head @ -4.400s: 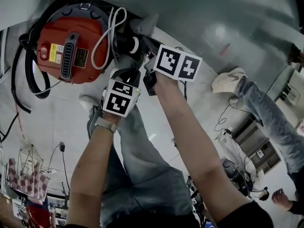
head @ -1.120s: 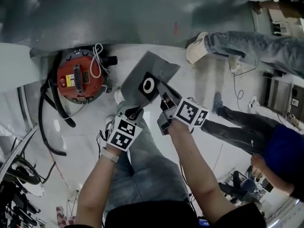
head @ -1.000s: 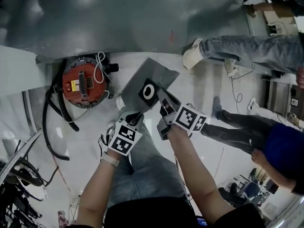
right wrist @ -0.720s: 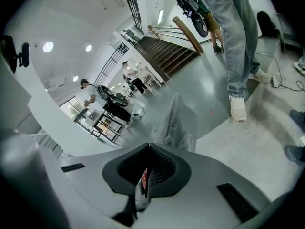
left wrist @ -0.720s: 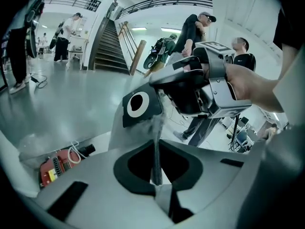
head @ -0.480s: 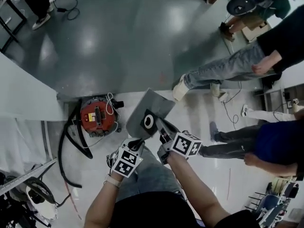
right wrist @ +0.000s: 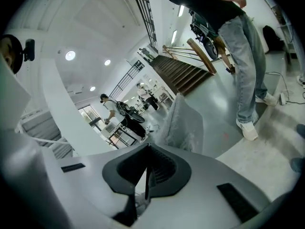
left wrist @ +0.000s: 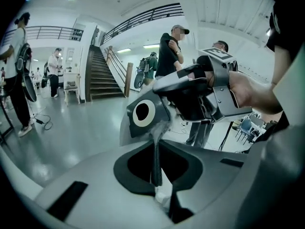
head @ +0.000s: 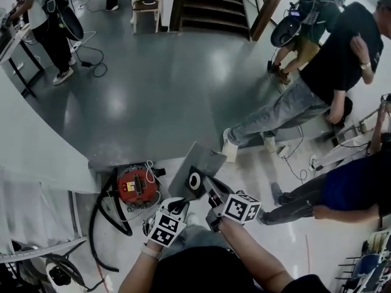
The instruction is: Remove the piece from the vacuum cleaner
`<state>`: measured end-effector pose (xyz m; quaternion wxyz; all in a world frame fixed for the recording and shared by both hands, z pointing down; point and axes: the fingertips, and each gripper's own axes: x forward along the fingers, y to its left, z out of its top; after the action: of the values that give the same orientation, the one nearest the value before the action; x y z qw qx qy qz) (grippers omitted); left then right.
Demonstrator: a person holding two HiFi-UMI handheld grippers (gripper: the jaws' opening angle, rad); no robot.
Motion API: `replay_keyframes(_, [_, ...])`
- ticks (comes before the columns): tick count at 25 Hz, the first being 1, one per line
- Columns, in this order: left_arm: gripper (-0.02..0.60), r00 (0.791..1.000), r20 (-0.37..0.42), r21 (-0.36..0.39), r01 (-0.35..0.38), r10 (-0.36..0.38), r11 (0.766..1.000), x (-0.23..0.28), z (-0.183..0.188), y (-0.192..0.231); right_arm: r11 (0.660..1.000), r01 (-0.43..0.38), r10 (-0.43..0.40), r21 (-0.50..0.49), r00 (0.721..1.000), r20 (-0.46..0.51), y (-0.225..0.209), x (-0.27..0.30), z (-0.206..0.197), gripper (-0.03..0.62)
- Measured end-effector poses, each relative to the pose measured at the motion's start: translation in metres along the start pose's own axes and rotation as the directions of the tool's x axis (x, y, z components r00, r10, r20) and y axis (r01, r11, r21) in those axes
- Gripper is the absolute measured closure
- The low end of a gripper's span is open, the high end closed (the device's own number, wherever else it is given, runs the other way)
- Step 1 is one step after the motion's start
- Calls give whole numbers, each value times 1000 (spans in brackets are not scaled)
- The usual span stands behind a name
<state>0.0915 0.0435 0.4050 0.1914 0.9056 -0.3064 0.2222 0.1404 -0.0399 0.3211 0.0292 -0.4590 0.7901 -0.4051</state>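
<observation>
A grey dust bag (head: 198, 163) with a dark collar and a white-ringed hole (head: 194, 180) hangs in the air between both grippers. My left gripper (head: 182, 204) is shut on the bag's lower edge, which shows as a thin strip between its jaws (left wrist: 156, 175). From the right, my right gripper (head: 209, 188) is shut on the collar edge, and the bag (right wrist: 183, 123) rises beyond its jaws (right wrist: 145, 182). The red vacuum cleaner (head: 136, 187) stands on the floor to the left, apart from the bag, with its black hose (head: 98, 224) looped round it.
A white curved wall (head: 36, 157) borders the left. A person in jeans (head: 293, 102) stands close on the right, another in blue (head: 348, 188) sits lower right. Stairs (head: 208, 2) rise at the back. Cables (head: 296, 163) lie on the floor.
Earlier both grippers were at the vacuum's opening. Since then the bag has come away from the vacuum and risen with both grippers; the vacuum now looks small and far below.
</observation>
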Motion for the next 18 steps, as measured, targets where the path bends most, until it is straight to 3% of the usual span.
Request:
replay_keyframes(7, [551, 999, 47, 94, -33, 28, 995, -28, 45, -5, 998, -56, 58, -40, 997, 60, 42, -20, 32, 562])
replay_keyframes(18, [551, 989, 107, 147, -115, 100, 982, -50, 87, -6, 983, -142, 153, -116, 985, 85, 76, -34, 58, 560])
